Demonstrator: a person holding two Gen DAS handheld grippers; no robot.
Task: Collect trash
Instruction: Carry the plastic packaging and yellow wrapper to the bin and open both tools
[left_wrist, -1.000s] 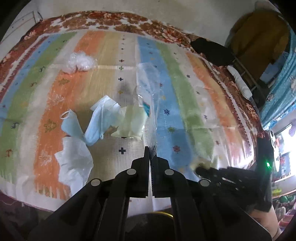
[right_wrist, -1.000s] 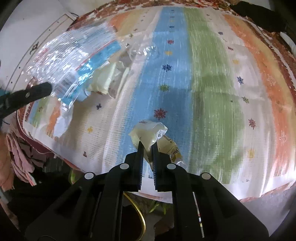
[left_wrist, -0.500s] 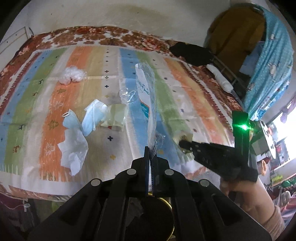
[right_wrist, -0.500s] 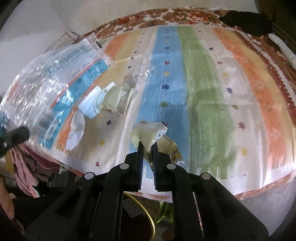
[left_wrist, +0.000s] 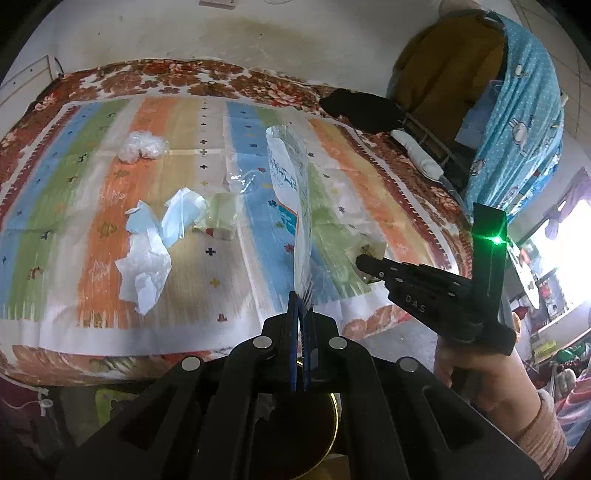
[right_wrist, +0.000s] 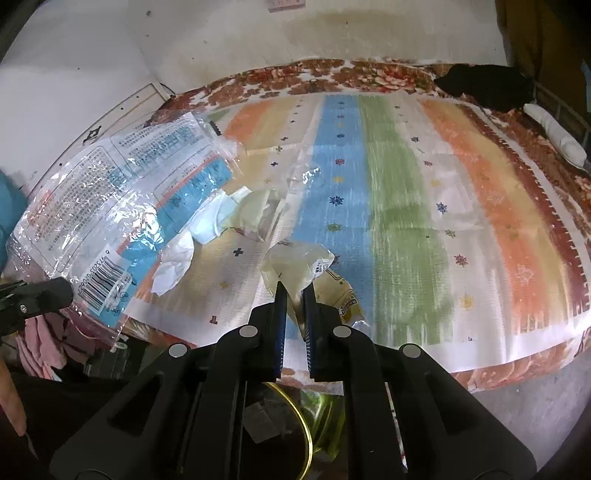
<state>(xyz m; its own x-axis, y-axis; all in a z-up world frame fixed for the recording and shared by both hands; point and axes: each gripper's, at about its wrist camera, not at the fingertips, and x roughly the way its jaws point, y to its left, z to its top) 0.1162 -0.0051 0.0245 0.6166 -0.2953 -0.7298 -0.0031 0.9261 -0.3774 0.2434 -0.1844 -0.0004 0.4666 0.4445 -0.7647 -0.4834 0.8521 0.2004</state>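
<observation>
My left gripper (left_wrist: 301, 301) is shut on the edge of a clear plastic bag (left_wrist: 291, 192) with blue print, which stands up edge-on above the bed; the right wrist view shows that bag (right_wrist: 125, 214) flat, at the left. My right gripper (right_wrist: 294, 288) is shut on a crumpled yellowish wrapper (right_wrist: 295, 266), held above the bed's near edge. In the left wrist view the right gripper (left_wrist: 364, 260) sits at the right with the wrapper (left_wrist: 369, 247) at its tip. Face masks (left_wrist: 173, 218), white tissue (left_wrist: 144, 266) and a pale wrapper (left_wrist: 219, 218) lie on the striped bedspread (left_wrist: 110, 166).
A white crumpled plastic wad (left_wrist: 142, 147) lies farther back on the bed. A black cloth (left_wrist: 362, 109) sits at the far right corner. A round gold-rimmed bin (right_wrist: 295, 417) stands below the bed's near edge. A person's hand and pink sleeve (left_wrist: 517, 406) hold the right gripper.
Both grippers have pulled back from the bed and risen, each keeping its piece of trash. More of the wall and the bed's near edge shows now.
</observation>
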